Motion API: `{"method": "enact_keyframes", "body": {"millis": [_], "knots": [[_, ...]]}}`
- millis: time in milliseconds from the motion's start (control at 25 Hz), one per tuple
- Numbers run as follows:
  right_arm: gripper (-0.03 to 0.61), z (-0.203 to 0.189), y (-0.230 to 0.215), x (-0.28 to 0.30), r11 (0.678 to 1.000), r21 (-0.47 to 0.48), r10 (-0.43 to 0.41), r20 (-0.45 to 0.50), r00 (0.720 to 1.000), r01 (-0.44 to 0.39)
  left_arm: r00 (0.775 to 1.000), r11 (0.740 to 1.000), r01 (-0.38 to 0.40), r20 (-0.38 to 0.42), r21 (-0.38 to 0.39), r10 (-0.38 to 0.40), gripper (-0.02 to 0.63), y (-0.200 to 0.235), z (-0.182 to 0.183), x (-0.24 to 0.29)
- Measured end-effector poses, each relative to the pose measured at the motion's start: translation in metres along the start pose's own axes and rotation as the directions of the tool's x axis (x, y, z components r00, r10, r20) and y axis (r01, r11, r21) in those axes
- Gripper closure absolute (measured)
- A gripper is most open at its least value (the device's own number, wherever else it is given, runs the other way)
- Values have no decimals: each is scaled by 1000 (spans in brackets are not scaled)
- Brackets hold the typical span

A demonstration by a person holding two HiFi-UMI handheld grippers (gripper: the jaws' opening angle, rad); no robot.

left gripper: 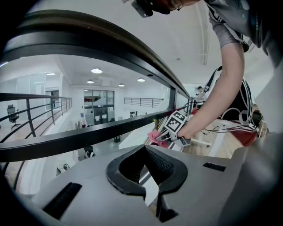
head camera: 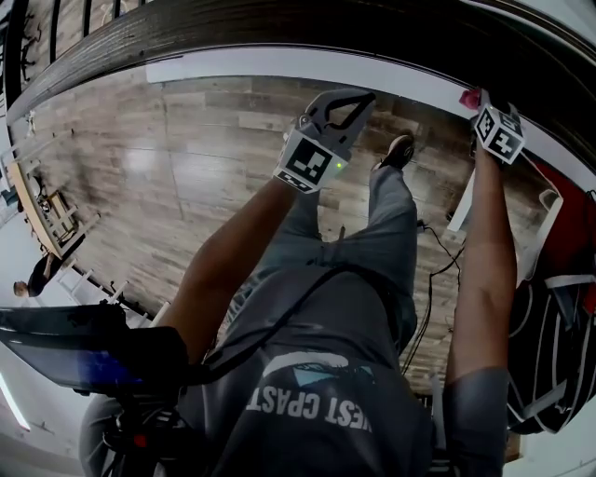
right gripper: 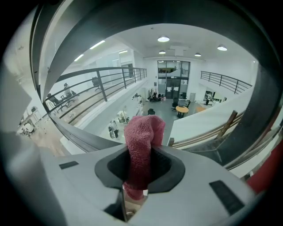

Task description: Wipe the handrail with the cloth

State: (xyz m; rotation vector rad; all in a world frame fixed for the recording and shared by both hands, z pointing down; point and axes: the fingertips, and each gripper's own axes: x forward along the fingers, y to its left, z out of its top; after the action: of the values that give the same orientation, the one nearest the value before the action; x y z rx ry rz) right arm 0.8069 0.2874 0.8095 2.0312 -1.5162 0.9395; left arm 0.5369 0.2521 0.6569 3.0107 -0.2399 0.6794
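Note:
The dark handrail [head camera: 279,28] arcs across the top of the head view. My right gripper [head camera: 480,104] is up against it at the right, shut on a pink-red cloth [head camera: 470,97]. In the right gripper view the cloth [right gripper: 141,141] sticks up out of the closed jaws, with the handrail [right gripper: 146,15] just above. My left gripper [head camera: 354,101] hangs below the rail near the middle, shut with nothing in it. From the left gripper view, the handrail [left gripper: 110,39] runs overhead, a lower bar [left gripper: 88,132] sits beneath it, and the right gripper [left gripper: 174,126] holds the cloth [left gripper: 154,136] farther along.
A wooden floor [head camera: 186,177] lies underfoot, with black cables [head camera: 433,279] and red and white gear [head camera: 559,242] at the right. Beyond the railing is an open atrium with a lower floor [right gripper: 177,106] and more railings [right gripper: 106,77].

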Motion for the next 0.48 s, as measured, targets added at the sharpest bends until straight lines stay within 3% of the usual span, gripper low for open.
{"method": "enact_keyframes", "body": {"millis": [280, 480], "knots": [[511, 1, 68, 25, 994, -50, 95, -7, 995, -95, 1000, 1000, -25, 3, 2, 25, 611, 12, -17, -13], [511, 8, 100, 33, 992, -58, 107, -32, 994, -109, 997, 997, -70, 14, -19, 70, 611, 34, -24, -38]]}}
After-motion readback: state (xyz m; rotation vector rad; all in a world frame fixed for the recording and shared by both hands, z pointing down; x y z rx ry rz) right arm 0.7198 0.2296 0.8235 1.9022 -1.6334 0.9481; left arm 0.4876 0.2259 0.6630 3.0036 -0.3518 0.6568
